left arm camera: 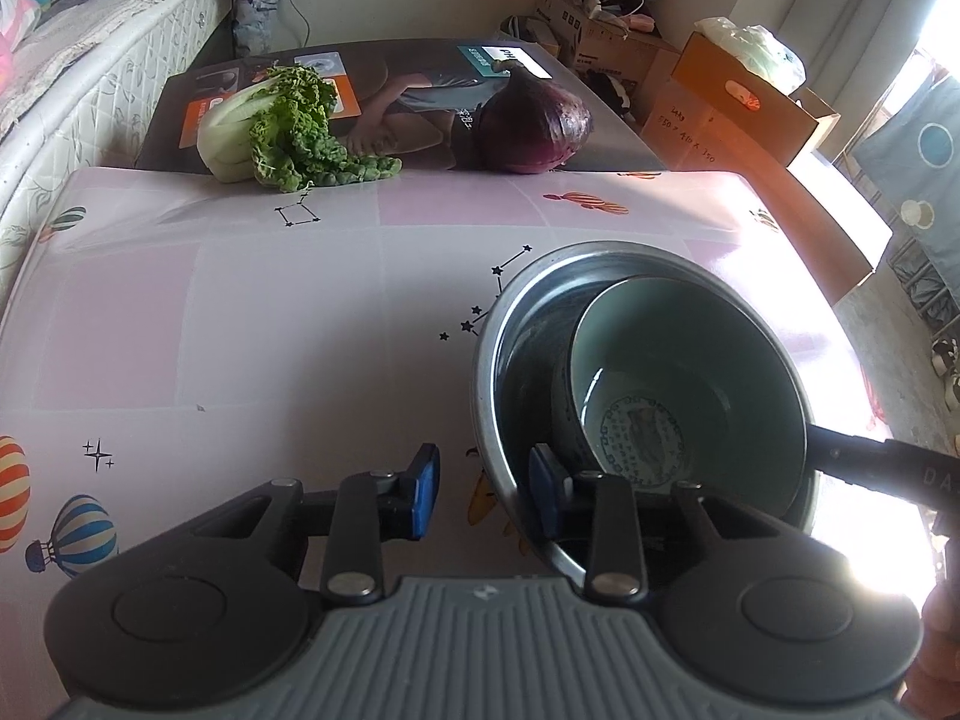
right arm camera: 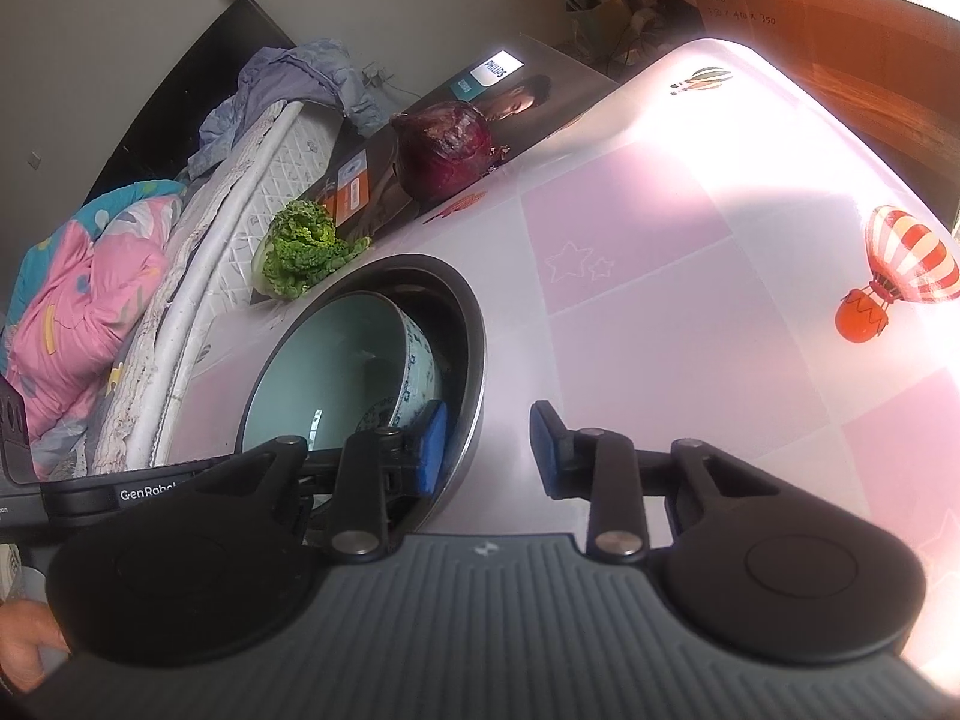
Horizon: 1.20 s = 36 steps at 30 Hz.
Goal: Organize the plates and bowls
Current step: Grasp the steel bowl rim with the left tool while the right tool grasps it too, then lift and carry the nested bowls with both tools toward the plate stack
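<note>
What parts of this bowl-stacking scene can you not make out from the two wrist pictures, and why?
- Metal basin, near rim: hidden by the left gripper in the left wrist view.
- Ceramic bowl, base: out of sight inside the basin in both views.
- Table's far corner: washed out by sun glare in the right wrist view.
- Whether the pads of either gripper, including the right gripper, press the basin's rim: unclear.

The near rim of the metal basin [left arm camera: 501, 324] is hidden behind the left gripper [left arm camera: 483, 495] (whether its pads touch it is unclear); the bench [right arm camera: 690, 330] is overexposed.
</note>
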Motion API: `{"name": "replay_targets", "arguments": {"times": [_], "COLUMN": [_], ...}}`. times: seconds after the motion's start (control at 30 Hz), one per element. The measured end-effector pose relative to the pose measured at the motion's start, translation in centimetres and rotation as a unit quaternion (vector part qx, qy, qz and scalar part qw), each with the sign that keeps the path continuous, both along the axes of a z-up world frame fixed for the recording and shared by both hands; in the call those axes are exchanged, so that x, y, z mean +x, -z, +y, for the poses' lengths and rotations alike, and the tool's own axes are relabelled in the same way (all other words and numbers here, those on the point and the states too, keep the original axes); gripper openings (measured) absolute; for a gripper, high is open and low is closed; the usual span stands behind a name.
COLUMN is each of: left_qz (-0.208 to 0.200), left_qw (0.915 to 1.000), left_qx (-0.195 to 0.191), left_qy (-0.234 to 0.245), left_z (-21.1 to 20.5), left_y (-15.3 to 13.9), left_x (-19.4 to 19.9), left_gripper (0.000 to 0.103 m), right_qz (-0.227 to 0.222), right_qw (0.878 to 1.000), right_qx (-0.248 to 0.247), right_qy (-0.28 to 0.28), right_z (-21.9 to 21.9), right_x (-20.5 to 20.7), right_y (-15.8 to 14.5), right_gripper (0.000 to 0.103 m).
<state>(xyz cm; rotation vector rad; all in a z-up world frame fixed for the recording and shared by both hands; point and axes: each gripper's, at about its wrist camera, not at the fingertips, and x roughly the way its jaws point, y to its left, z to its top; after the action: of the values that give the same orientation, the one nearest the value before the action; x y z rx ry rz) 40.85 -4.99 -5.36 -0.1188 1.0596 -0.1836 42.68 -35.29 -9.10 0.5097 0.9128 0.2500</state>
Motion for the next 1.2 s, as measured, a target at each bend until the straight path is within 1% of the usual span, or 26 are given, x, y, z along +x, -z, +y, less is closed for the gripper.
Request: {"name": "replay_targets", "arguments": {"times": [0.13, 0.2, 0.3, 0.4, 0.43, 0.47, 0.5, 0.57, 0.63, 0.73, 0.97, 1.2], "left_qz": [0.014, 0.015, 0.016, 0.019, 0.021, 0.024, 0.027, 0.028, 0.026, 0.026, 0.030, 0.024], "left_qw": [0.9998, 0.9999, 0.9999, 0.9998, 0.9997, 0.9995, 0.9993, 0.9992, 0.9994, 0.9993, 0.9992, 0.9993], "left_qx": [-0.010, -0.005, 0.003, -0.004, -0.009, -0.017, -0.023, -0.024, -0.020, -0.023, -0.024, -0.027], "left_qy": [-0.007, -0.005, -0.002, -0.010, -0.013, -0.014, -0.014, -0.012, -0.013, -0.014, -0.013, -0.010], "left_z": [0.3, 0.1, -0.1, 0.1, 0.2, 0.2, 0.2, -0.1, -0.2, -0.2, -0.2, -0.4], "left_y": [0.5, 0.5, 0.4, 0.5, 0.5, 0.5, 0.5, 0.4, 0.4, 0.5, 0.4, -0.1], "left_x": [0.6, 0.9, 1.1, 1.3, 1.4, 1.4, 1.5, 1.4, 1.3, 1.3, 1.3, 1.1], "left_gripper": [0.034, 0.032, 0.032, 0.030, 0.027, 0.021, 0.019, 0.013, 0.014, 0.013, 0.013, 0.013], "right_qz": [0.010, 0.014, 0.015, 0.016, 0.018, 0.020, 0.021, 0.023, 0.021, 0.017, 0.017, 0.021], "right_qw": [1.000, 1.000, 1.000, 0.999, 0.999, 0.999, 0.999, 0.999, 0.999, 0.999, 0.999, 0.998], "right_qx": [0.012, 0.017, 0.025, 0.027, 0.033, 0.038, 0.043, 0.050, 0.048, 0.042, 0.045, 0.052], "right_qy": [0.000, 0.000, -0.001, -0.002, -0.002, -0.002, 0.000, 0.002, 0.000, -0.001, 0.000, 0.005], "right_z": [0.0, 0.1, 0.3, 0.7, 0.8, 0.8, 0.8, 0.8, 0.9, 1.0, 0.9, 0.5], "right_x": [0.8, 1.2, 1.7, 2.2, 2.3, 2.3, 2.3, 2.3, 2.3, 2.2, 2.1, 2.1], "right_y": [0.7, 1.1, 1.5, 1.6, 1.8, 1.9, 1.9, 2.0, 2.0, 1.9, 1.9, 2.1], "right_gripper": [0.029, 0.029, 0.025, 0.019, 0.017, 0.016, 0.014, 0.014, 0.014, 0.014, 0.014, 0.014]}}
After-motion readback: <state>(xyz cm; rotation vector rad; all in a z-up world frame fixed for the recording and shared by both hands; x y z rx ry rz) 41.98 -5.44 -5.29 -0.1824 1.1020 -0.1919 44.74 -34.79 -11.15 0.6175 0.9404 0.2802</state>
